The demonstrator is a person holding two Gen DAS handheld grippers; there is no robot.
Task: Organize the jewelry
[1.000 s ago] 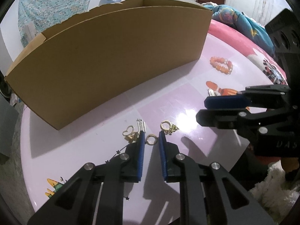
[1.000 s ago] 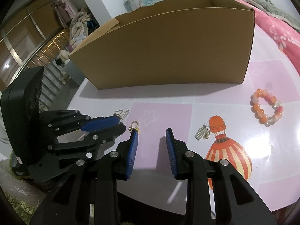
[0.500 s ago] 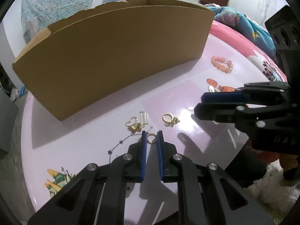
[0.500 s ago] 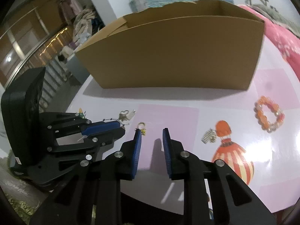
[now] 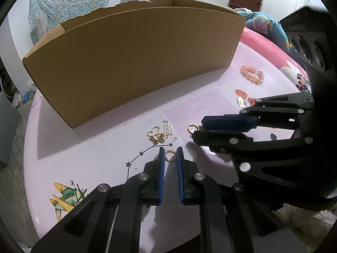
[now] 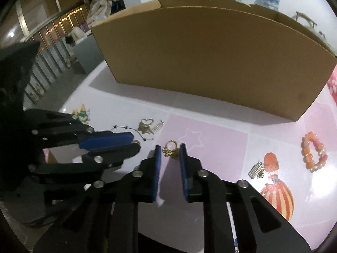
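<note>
Left claw (image 5: 171, 151) clamped on a gold ring (image 5: 169, 156) near the table (image 5: 88, 160) front edge, right claw (image 6: 170, 147) slightly apart around a ring with charm (image 6: 171, 149), cardboard box (image 5: 134, 63) behind

The left wrist view looked from low over the near edge of the table (image 5: 88, 164), forward along its own fingers toward the long side of the cardboard box (image 5: 134, 63), close to the tabletop. The right wrist view faced the same box (image 6: 210, 59) from the same near edge, angled leftward. Both shared the box wall and the gold heart charm (image 5: 153, 131) (image 6: 146, 122).
</note>
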